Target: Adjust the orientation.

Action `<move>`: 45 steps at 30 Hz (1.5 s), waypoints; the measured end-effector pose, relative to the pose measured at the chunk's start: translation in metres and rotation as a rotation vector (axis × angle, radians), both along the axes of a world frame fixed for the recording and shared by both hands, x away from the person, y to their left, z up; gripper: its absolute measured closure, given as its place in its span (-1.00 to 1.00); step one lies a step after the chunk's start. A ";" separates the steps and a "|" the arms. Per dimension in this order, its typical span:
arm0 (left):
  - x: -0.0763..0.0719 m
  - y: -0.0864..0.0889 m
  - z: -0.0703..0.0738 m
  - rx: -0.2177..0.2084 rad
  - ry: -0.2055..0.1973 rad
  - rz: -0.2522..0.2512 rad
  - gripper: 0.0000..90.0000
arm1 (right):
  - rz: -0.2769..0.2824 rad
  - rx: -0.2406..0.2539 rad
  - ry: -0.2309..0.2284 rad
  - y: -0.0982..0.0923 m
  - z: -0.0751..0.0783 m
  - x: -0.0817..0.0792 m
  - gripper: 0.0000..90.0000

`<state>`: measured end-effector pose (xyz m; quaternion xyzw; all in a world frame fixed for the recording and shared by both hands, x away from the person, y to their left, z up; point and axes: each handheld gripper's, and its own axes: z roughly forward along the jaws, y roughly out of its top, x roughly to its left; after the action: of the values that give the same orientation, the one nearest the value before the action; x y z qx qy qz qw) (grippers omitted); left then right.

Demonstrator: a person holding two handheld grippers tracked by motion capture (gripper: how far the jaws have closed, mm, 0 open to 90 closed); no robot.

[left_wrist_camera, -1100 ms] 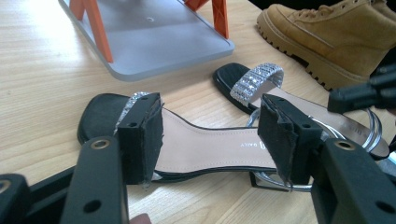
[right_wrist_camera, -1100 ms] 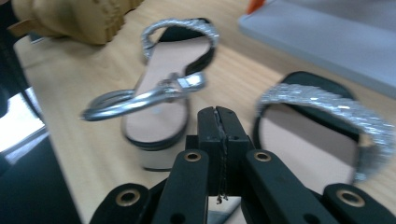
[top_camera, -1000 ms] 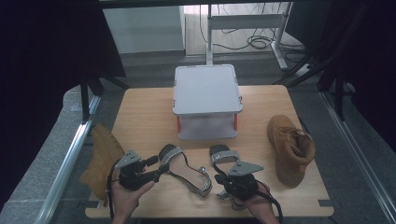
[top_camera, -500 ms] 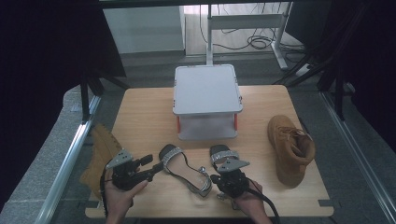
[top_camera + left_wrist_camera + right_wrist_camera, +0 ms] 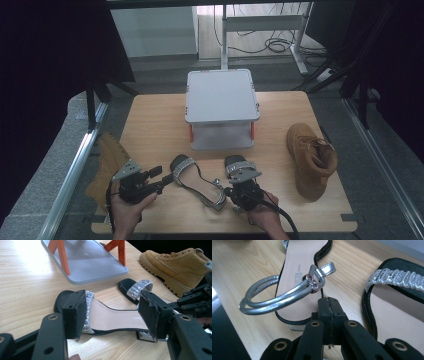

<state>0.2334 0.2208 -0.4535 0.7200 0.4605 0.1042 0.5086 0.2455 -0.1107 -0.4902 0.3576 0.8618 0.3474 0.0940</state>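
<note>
High view: looking forward and down over the worktop [image 5: 150, 125]. Gripper views: riding low and close, both sharing the left sandal [image 5: 112, 320].

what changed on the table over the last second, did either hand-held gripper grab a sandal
Neither grabbed one. The left hand-held gripper drew back toward the table's near-left corner, jaws open and empty, pointing at the left sandal. The right hand-held gripper slid slightly toward that sandal's heel, jaws shut on nothing. Both sandals, the right sandal, the boot and the grey stand stayed put.
</note>
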 end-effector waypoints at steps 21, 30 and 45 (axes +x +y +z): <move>0.002 0.003 -0.004 -0.013 0.036 -0.015 -0.13 | 0.110 -0.015 -0.016 0.019 0.000 -0.024 0.99; 0.001 0.004 -0.004 0.012 0.028 -0.003 -0.14 | 0.165 -0.004 -0.032 0.035 -0.002 -0.038 0.99; -0.001 0.024 0.002 -0.015 0.011 0.042 -0.14 | 0.275 0.065 -0.022 0.065 -0.007 -0.042 0.99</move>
<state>0.2324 0.2448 -0.4518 0.7069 0.4791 0.1076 0.5091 0.2030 -0.0457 -0.4971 0.2351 0.8898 0.3888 0.0430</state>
